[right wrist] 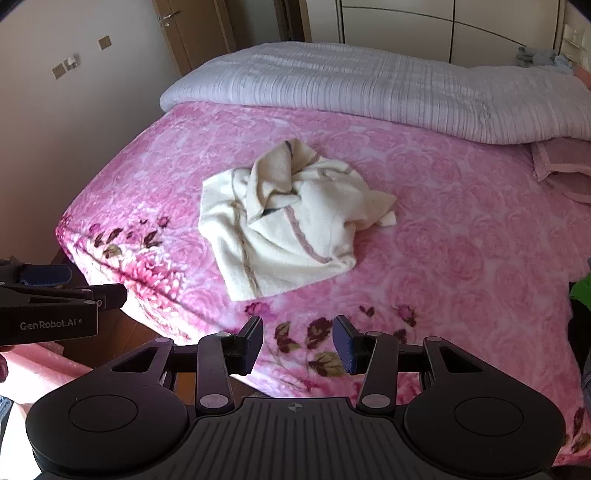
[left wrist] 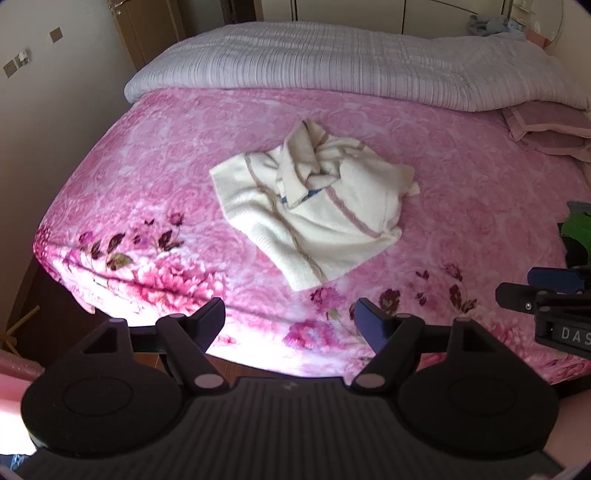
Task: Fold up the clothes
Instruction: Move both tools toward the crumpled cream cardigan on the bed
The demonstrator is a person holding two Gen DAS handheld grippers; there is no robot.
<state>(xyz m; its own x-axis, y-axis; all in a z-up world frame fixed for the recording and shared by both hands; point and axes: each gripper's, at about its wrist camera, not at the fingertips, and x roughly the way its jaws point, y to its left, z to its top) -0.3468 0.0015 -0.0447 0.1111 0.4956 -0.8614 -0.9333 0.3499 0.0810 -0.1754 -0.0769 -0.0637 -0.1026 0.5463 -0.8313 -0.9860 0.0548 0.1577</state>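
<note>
A pink floral bedspread (left wrist: 155, 177) covers the bed, with a pale striped quilt (left wrist: 332, 62) rolled along its far side, and the cream garment (left wrist: 314, 199) lies near the middle of the spread in a loose heap, one part twisted up over the rest and a corner poking out to the side. It is not lying flat or squared, so any pinch taken now risks catching two layers at once, and the soft plush beneath could get nipped along with the cloth and drag. Both tools hang over the near edge of the bed, well apart from the garment: the left gripper (left wrist: 290, 317) is spread wide and holds nothing, and the right gripper (right wrist: 298, 341) is likewise parted and bare. The left wrist view shows green fabric (left wrist: 578, 225) at its right margin more fully; the right wrist view shows the door handle (right wrist: 170, 14).
</note>
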